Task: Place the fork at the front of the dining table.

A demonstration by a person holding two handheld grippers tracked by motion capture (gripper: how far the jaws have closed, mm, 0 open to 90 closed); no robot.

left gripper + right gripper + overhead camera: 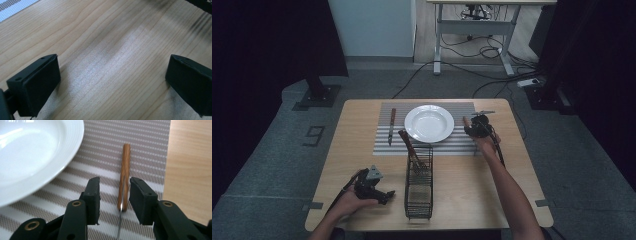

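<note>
The left gripper (384, 195) lay low in the person's left hand (354, 200), jaws set wide apart. The right gripper (472, 122) was held at full forearm reach, tilted downward, jaws parted narrowly and pressing on nothing.

A wooden table (362, 165) carries a striped placemat (384, 145) and wire basket (418, 195).
</note>
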